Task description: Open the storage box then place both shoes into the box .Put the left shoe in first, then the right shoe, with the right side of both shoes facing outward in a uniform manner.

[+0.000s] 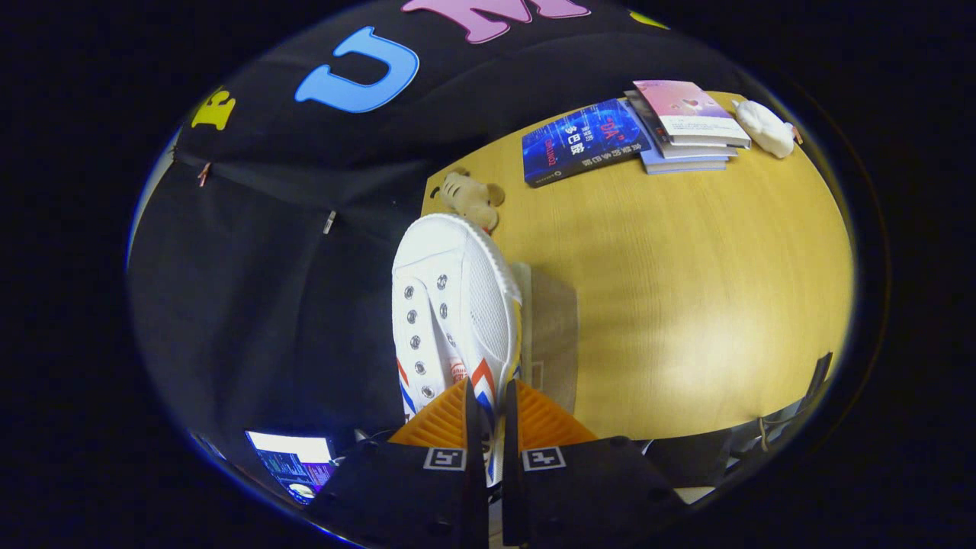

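Pinching the white shoe (454, 320) by its side wall, the tongs (492, 415) hold it lifted beside the tabletop (686, 305) edge, toe toward a plush toy (473, 198) at the corner; books (633, 133) lie at the far edge.

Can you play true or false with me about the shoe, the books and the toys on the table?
1. The fingers are pinching a white shoe. True.
2. The shoe is lying flat on the table. False: it is held up by the fingers, toe pointing away from them.
3. A blue book lies next to a stack of books. True.
4. The small teddy sits on top of the books. False: it is on the table, just beyond the shoe's toe.
5. A white soft toy lies beside the stack of books. True.
6. The shoe is black. False: it is white with red and blue marks.
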